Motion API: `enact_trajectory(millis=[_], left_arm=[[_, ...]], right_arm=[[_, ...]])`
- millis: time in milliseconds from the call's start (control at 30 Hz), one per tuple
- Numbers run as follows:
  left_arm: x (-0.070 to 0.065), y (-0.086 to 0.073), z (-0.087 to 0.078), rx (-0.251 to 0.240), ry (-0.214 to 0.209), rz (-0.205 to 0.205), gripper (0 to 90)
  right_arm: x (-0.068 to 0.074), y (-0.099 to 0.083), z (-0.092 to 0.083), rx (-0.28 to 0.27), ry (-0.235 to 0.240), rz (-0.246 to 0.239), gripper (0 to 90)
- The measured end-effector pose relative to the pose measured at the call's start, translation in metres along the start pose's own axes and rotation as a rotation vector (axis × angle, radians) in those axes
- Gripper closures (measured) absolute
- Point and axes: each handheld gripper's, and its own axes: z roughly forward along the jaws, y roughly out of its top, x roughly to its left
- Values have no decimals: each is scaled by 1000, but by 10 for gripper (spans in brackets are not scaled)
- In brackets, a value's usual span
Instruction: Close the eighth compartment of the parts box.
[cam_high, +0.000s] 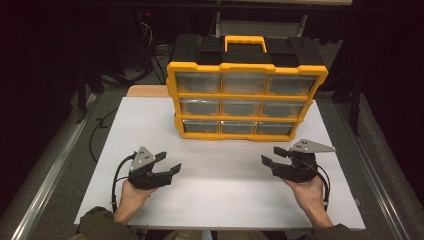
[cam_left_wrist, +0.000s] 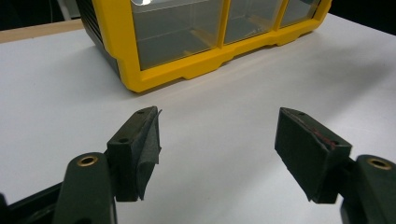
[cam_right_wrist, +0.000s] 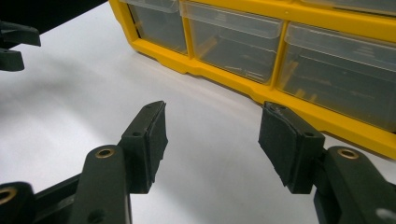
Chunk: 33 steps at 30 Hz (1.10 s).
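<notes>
The yellow-and-black plastic organiser case with clear drawers (cam_high: 247, 95) stands upright at the far middle of the white table (cam_high: 220, 200), its drawer front facing the person and its long side running across the table. Both grippers sit on the near side of it, well apart from it and from each other, so anything done to the drawers means going forward from here.

The right gripper (cam_high: 268, 157) looks the nearer of the two: it is held beside the case's right front corner, jaws angled inward and toward the bottom row (its own camera looks straight at the lower clear drawers (cam_right_wrist: 233, 42)). Its jaws stand wide, nothing between them.

The left gripper (cam_high: 169, 162) rests lower left, palm under it, jaws pointing right and slightly forward at the case's left bottom corner (cam_left_wrist: 135, 84). Its jaws are likewise spread wide and empty, bare table showing between them.
</notes>
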Motion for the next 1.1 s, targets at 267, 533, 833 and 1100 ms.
enact_trajectory(millis=[267,533,833,1100], left_arm=[[1,0,-1,1,0,0,314],[2,1,-1,-4,4,-3,314],[2,1,-3,-17,21,-6,315],[5,1,-3,-23,29,-18,316]], right_arm=[[-1,-10,-5,-6,-15,21,423],[-5,-21,-8,-9,-19,43,409],[-10,-35,-7,-15,-46,53,394],[-21,-46,-11,-43,-86,76,388]])
